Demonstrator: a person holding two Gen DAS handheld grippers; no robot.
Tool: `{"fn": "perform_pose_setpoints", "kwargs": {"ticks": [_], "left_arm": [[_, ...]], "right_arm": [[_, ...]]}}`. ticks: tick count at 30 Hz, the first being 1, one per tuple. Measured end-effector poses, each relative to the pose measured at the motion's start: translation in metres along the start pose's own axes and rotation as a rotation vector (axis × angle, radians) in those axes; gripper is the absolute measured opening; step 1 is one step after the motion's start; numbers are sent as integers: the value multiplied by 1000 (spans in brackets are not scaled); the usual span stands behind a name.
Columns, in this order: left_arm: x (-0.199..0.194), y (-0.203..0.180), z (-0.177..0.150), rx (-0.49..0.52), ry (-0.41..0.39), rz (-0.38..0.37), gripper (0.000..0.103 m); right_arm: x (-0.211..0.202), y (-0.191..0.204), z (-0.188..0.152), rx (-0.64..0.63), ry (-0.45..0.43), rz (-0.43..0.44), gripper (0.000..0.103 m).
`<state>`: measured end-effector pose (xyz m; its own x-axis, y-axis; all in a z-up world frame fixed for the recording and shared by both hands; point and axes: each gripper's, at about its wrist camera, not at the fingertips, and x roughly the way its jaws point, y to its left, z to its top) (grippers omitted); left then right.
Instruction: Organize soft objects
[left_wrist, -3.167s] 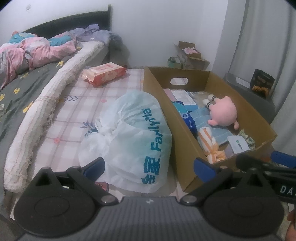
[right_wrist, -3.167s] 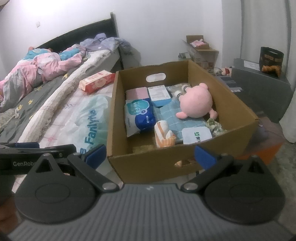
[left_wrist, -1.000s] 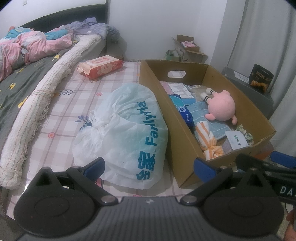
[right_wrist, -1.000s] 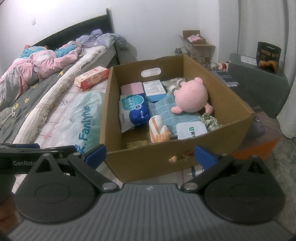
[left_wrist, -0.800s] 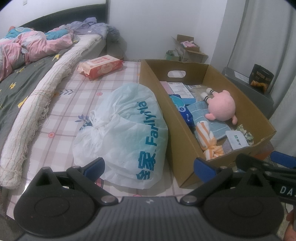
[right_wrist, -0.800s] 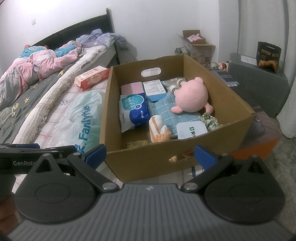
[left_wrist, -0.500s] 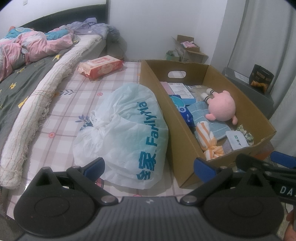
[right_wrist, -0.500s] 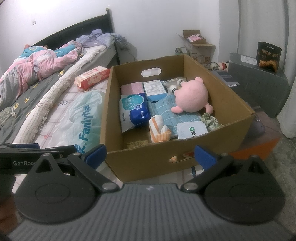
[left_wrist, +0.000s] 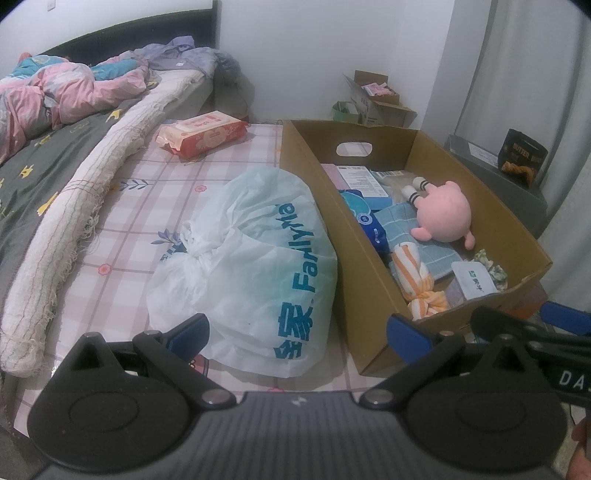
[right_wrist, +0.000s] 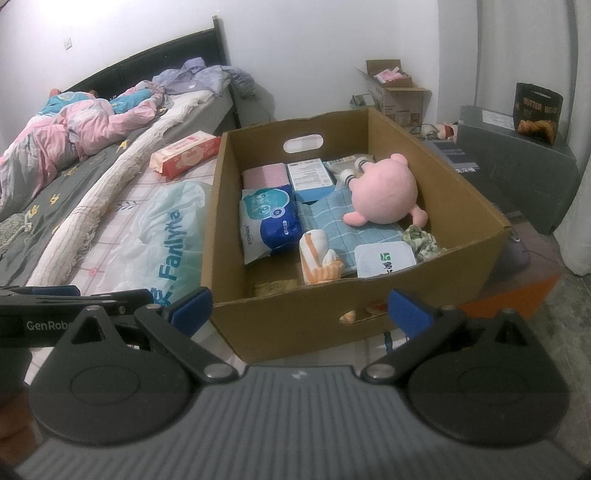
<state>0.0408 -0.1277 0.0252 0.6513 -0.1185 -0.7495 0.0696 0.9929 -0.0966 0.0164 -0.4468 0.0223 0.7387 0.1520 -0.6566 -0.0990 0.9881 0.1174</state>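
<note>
Cardboard box (right_wrist: 436, 188) serves as the collection point, presumably so that soft items stay together. Inside it: one pink plush toy (right_wrist: 382, 194), one blue checked cloth (right_wrist: 332, 221), one orange-striped rolled towel (right_wrist: 317, 254), one blue tissue pack (right_wrist: 267, 219). Just left of the box lies one knotted white plastic bag (left_wrist: 255, 266); beyond the bag, one red wipes pack (left_wrist: 201, 133). Left gripper (left_wrist: 297, 330) and right gripper (right_wrist: 299, 306) hover before the box, fingers spread wide, holding nothing.
</note>
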Motion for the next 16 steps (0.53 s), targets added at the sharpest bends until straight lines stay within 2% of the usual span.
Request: {"fn": "perform_pose_setpoints", "kwargs": {"ticks": [16], "left_arm": [[-3,1,2,1,-10,9,103]], "right_arm": [[0,0,0,0,-1,1,102]]}}
